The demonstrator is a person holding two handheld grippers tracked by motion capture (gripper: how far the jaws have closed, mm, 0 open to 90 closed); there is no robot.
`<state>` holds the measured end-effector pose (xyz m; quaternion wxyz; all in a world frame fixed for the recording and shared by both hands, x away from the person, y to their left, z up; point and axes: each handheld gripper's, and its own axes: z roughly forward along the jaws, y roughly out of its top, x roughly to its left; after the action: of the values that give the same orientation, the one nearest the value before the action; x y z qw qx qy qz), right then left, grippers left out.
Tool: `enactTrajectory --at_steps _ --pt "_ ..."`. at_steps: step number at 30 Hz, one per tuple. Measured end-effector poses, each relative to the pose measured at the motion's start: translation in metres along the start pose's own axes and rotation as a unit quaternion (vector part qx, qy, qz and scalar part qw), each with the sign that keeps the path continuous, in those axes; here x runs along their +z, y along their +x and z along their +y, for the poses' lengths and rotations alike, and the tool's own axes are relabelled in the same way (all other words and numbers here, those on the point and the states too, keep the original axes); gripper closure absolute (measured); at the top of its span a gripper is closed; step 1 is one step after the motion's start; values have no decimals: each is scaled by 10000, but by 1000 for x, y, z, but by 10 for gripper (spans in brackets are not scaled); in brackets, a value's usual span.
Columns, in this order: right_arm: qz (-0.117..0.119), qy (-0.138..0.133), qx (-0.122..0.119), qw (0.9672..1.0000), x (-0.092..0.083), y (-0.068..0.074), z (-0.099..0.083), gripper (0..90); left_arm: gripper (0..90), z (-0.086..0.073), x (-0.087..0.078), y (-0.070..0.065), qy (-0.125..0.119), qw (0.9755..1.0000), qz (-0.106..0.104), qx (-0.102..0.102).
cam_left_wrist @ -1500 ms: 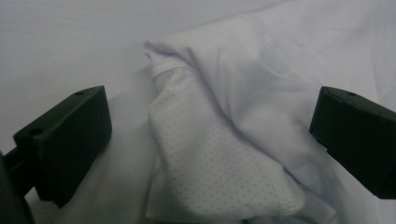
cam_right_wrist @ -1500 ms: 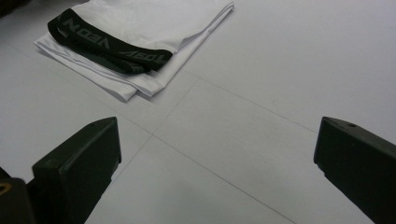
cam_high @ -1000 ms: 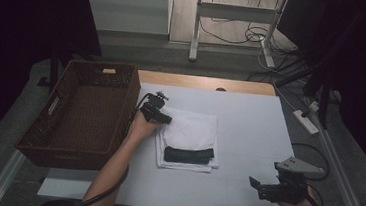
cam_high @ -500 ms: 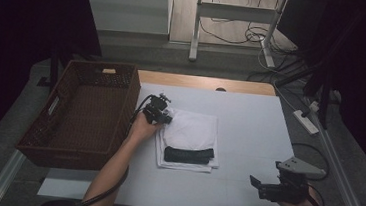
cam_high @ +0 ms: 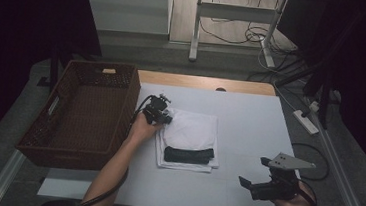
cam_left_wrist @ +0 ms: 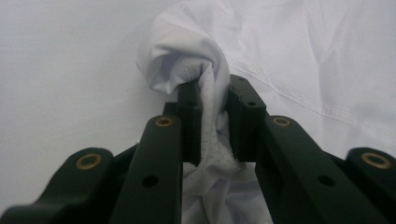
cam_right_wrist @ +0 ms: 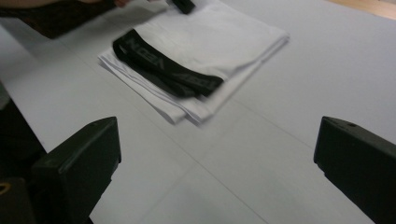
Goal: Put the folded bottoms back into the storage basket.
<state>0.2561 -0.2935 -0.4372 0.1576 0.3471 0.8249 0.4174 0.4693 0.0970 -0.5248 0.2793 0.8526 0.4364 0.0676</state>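
At centre frame, left gripper (cam_high: 165, 119) has just clenched on a corner of the folded white garment (cam_high: 191, 134). Right gripper (cam_high: 254, 180), lower right, released and idle. Grasp step done; next likely a careful lift toward the wicker basket (cam_high: 52, 142).

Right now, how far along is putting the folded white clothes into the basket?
Done: the white garment lies folded on the table, black waistband on top. In hand: the left gripper has just closed and pinches its far corner. The right gripper waits open, apart. Left, probably: lifting it into the wicker basket.
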Motion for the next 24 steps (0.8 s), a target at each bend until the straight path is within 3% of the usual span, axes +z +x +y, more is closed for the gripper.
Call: enactTrajectory --at_steps 5,14,20,24 --pt "230 -38 -161 9996 14 5 8 18 766 0 0 -2 -5 10000 48 34" --pt "521 -27 -239 9984 32 3 18 18 767 0 0 -3 -23 9999 93 62" --pt "770 199 -163 9967 53 7 26 18 768 -1 1 -5 -30 9999 148 82" --pt "785 344 -301 9959 64 12 28 19 768 0 0 -7 1 9997 218 113"
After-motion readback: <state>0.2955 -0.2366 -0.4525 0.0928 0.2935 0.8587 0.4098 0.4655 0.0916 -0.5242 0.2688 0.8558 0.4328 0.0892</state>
